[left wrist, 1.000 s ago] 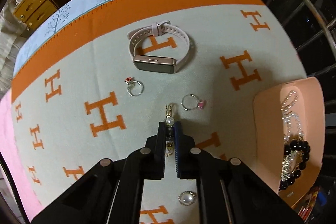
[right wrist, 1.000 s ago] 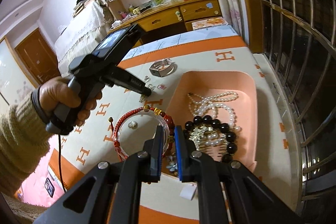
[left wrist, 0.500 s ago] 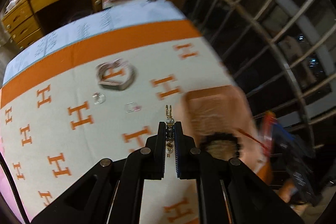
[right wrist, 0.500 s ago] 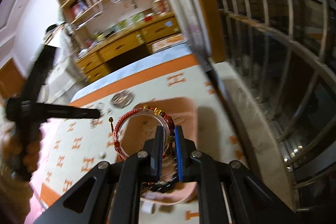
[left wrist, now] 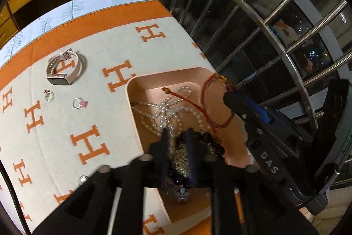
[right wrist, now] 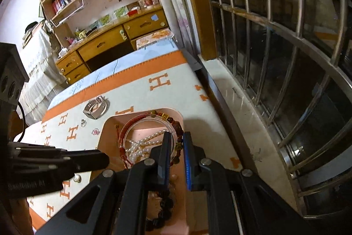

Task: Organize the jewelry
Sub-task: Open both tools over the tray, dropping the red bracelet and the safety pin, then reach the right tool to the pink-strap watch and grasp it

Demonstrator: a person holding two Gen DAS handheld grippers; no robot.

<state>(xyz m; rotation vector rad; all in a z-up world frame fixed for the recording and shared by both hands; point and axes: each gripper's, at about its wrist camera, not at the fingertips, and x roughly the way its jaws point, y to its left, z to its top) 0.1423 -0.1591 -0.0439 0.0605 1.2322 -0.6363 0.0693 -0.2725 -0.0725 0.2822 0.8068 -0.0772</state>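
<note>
My left gripper (left wrist: 178, 138) hangs over the pink tray (left wrist: 129, 89) and its jaws are opening. Nothing is pinched between them; only gold pieces and dark beads in the tray show through the gap. The pearl earring cannot be picked out. My right gripper (right wrist: 177, 142) is shut on a red cord bracelet (right wrist: 132, 124) with a clear bangle, held above the tray (right wrist: 105, 127). In the left wrist view it comes in from the right, the red bracelet (left wrist: 205, 100) hanging from it. A pearl necklace (left wrist: 167, 109) lies in the tray.
On the H-patterned blanket lie a pink watch (left wrist: 63, 68), two rings (left wrist: 48, 95) (left wrist: 79, 102) and a pearl brooch (left wrist: 82, 180). Black beads (right wrist: 162, 213) sit at the tray's near end. A barred window runs along the right; wooden drawers stand beyond the table.
My left gripper carried the pearl earring from the blanket to above the tray, then its jaws parted and the earring left its tips. The right gripper swung the red bracelet over the tray.
</note>
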